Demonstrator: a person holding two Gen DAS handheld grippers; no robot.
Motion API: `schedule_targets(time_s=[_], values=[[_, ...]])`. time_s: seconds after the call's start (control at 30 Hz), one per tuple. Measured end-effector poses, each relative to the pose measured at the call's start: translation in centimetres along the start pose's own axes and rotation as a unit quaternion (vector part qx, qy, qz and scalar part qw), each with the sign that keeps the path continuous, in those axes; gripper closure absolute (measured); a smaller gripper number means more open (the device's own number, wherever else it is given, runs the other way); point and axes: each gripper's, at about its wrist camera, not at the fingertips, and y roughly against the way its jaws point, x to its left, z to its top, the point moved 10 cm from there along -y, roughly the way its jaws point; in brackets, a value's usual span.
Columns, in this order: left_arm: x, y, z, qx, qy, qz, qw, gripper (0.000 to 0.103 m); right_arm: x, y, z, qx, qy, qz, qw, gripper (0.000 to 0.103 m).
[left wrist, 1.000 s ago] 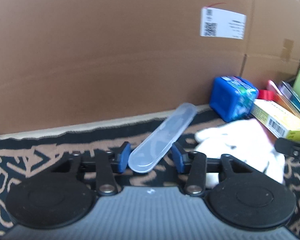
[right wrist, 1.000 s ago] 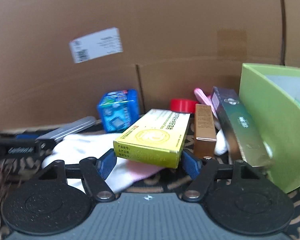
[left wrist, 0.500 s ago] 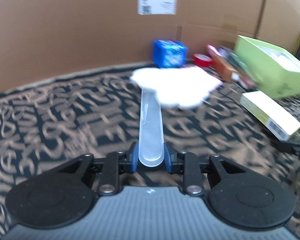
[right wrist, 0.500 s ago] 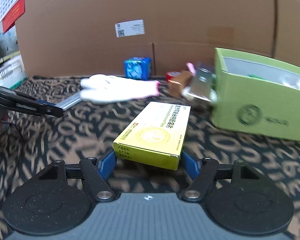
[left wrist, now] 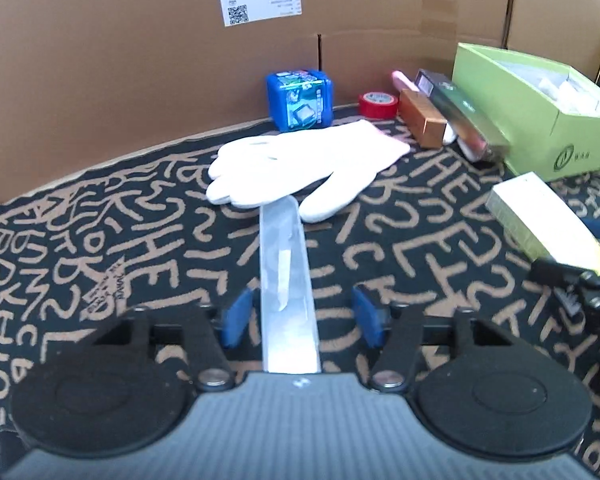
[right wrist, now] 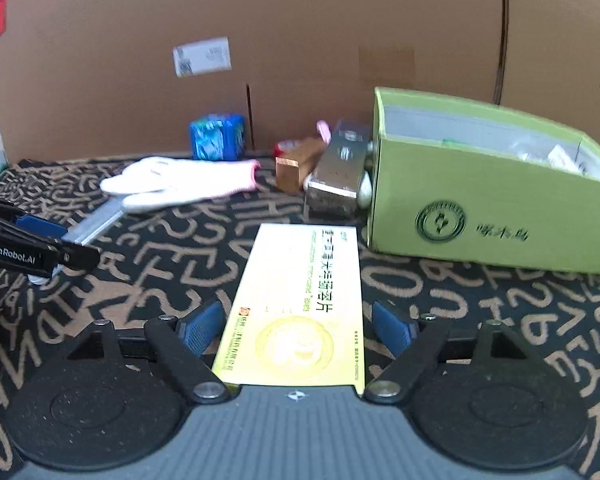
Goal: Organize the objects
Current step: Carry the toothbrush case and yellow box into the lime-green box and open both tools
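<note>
A clear plastic toothbrush case (left wrist: pixel 287 280) lies on the patterned cloth between the open jaws of my left gripper (left wrist: pixel 302 316); the pads stand apart from it. A yellow medicine box (right wrist: pixel 300 308) lies flat between the open jaws of my right gripper (right wrist: pixel 298 326), with gaps on both sides. The box also shows in the left wrist view (left wrist: pixel 540 220), and the case in the right wrist view (right wrist: pixel 96 220).
A white glove (left wrist: pixel 308 164) lies past the case's far end. A blue cube box (left wrist: pixel 300 98), red tape roll (left wrist: pixel 378 104), copper box (left wrist: pixel 422 118) and dark long box (left wrist: pixel 456 108) sit by the cardboard wall (left wrist: pixel 140 60). An open green box (right wrist: pixel 492 196) stands at the right.
Both grippers have opened and let go: the case and the yellow box now lie on the cloth. Both had first been carried back from the wall toward the near side.
</note>
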Motion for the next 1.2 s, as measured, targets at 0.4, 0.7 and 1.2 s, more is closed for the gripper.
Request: schedule_targets(time_s=[0.4, 0.7, 1.2], values=[[-0.2, -0.7, 0.7, 0.003, 0.013, 0.002, 0.9999, 0.071, -0.2, -0.3, 0.5, -0.009, 0.004, 0.01, 1.0, 0.031], [-3.0, 2.6, 0.3, -0.015, -0.022, -0.017, 0.9995, 0.076, 0.9, 2.0, 0.9, -0.04, -0.012, 0.065, 0.997, 0.031], [-13.7, 8.5, 11.8, -0.147, -0.038, -0.125, 0.9805, 0.076, -8.5, 8.5, 7.6, -0.164, -0.016, -0.011, 0.986, 0.031]])
